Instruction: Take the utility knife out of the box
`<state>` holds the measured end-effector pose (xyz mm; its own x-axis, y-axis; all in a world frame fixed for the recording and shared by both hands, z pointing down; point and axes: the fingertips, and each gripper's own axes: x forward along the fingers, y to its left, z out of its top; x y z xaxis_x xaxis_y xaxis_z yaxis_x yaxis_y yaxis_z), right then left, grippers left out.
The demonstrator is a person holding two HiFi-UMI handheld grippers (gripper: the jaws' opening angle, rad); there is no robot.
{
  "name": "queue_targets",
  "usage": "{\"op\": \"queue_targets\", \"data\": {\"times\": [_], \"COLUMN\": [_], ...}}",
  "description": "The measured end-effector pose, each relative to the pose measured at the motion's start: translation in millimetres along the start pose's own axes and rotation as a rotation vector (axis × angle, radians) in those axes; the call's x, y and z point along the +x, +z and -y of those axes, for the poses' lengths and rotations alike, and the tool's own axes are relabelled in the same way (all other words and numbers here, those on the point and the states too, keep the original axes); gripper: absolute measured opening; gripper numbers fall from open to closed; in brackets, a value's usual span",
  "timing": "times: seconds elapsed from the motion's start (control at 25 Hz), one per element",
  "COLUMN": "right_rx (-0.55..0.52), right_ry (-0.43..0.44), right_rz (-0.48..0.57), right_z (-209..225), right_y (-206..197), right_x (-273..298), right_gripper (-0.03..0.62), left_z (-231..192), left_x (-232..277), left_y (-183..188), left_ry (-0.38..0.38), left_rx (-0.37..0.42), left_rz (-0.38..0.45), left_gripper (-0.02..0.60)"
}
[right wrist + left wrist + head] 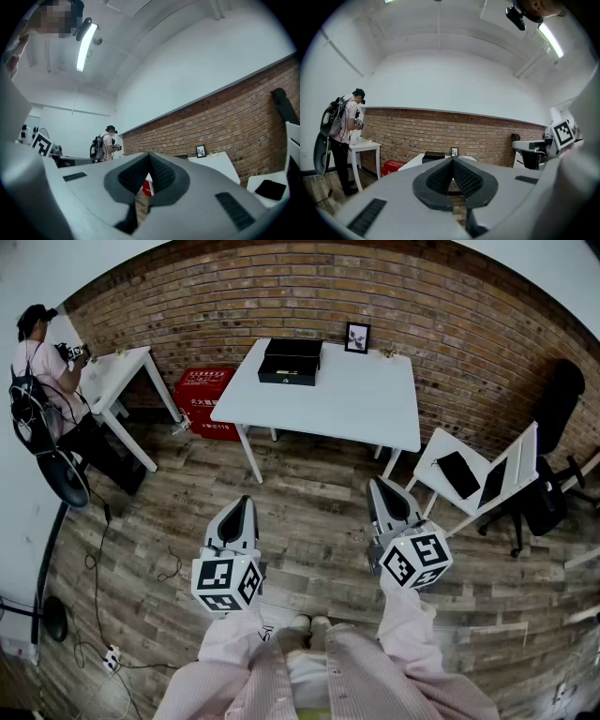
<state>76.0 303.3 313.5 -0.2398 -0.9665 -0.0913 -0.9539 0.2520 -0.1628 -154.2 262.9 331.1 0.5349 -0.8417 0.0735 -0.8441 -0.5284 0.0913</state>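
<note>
A black box (291, 361) with its lid shut lies at the back of a white table (356, 404) by the brick wall; it also shows far off as the black box (434, 155) in the left gripper view. No knife is visible. My left gripper (244, 502) and right gripper (378, 486) hang level over the wooden floor, well short of the table. Both are shut with nothing between the fingertips, as the left gripper (452, 160) and right gripper (149, 154) show in their own views.
A small framed picture (357, 337) stands on the table behind the box. A red crate (204, 399) sits on the floor left of the table. A person (42, 362) stands at a second white table (117, 381) far left. A white chair (478, 474) and black office chair (553, 456) stand right.
</note>
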Motion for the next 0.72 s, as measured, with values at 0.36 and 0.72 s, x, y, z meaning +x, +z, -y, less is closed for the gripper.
{"op": "queue_targets", "data": {"times": [0.36,0.72], "right_rx": [0.021,0.026], "right_ry": [-0.005,0.011], "right_rz": [0.010,0.008], "right_z": [12,22], "right_y": [0,-6], "right_x": [-12,-16], "right_gripper": [0.003,0.003], "left_z": [13,24], "left_x": [-2,-4], "left_y": [-1,-9], "left_ry": [0.011,0.035], "left_rx": [-0.007,-0.016], "left_rz": [-0.001,-0.003], "left_gripper": [-0.008,-0.008]}}
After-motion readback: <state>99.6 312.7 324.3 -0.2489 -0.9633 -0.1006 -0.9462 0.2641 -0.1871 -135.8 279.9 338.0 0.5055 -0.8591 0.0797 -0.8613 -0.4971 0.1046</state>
